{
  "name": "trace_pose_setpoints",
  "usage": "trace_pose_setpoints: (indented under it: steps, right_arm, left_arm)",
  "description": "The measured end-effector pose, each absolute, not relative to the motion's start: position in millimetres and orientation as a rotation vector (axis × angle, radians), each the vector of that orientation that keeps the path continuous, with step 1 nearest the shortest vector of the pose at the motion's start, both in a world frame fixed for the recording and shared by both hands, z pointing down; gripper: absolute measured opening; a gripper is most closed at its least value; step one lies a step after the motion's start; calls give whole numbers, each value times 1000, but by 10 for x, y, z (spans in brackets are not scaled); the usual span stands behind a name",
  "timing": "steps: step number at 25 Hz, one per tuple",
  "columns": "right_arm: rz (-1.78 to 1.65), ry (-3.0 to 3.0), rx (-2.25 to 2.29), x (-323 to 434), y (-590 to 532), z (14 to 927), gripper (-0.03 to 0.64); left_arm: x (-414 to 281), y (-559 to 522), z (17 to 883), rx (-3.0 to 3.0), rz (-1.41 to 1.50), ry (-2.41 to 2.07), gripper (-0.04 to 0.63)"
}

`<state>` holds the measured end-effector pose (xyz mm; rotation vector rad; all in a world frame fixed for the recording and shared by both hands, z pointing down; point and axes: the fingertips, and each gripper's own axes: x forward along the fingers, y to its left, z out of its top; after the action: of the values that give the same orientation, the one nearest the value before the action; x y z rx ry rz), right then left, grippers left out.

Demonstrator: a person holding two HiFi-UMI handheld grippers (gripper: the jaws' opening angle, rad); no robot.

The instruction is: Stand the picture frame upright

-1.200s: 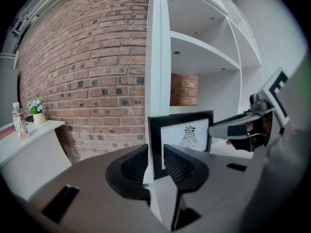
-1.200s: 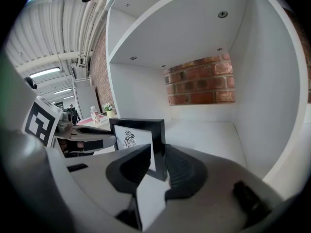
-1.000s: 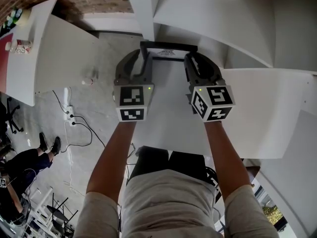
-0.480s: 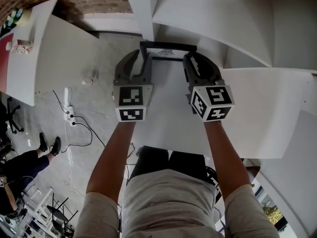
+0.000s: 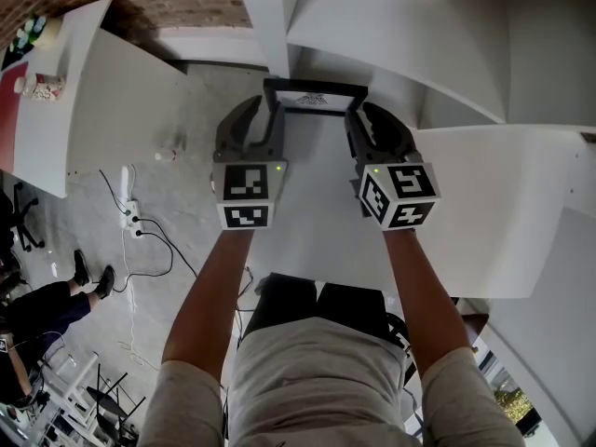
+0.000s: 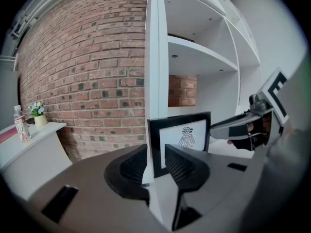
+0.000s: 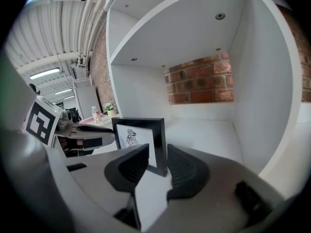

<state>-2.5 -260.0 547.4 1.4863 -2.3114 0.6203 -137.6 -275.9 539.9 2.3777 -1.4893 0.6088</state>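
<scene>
Both my grippers are on the picture frame [image 5: 317,87], one per side. From the head view I mostly get its black top edge and a sliver of the print, with the left gripper [image 5: 268,106] on its left end and the right gripper [image 5: 362,110] on its right end. You need the gripper views to see that it's standing upright on the white shelf [image 5: 321,203], its white picture with a little bird-like emblem facing me. The left gripper view has the jaws narrow and closed on the frame's left border, with the white upright panel [image 6: 154,57] just behind it. The right gripper view shows the same on the right border, plus the brick showing at the back of the compartment. The left view also catches a side table [image 6: 29,144] with a bottle [image 6: 20,123] and a plant pot [image 6: 40,119]. Count: one frame, two grippers, one bottle, one pot.
</scene>
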Motion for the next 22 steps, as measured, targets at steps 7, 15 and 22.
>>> trace_pose_setpoints:
  steps: [7, 15, 22]
  right_arm:
    - [607, -2315, 1463, 13, -2533, 5426, 101]
    - [589, -2355, 1409, -25, -2357, 5246, 73]
    - [569, -2383, 1348, -21, -2057, 5028, 43]
  left_arm:
    - [-1398, -2656, 5368, 2359, 603, -1498, 112]
    - [-1429, -2423, 5229, 2340, 592, -1510, 57]
    - [-1380, -2060, 4991, 2346, 567, -1493, 28]
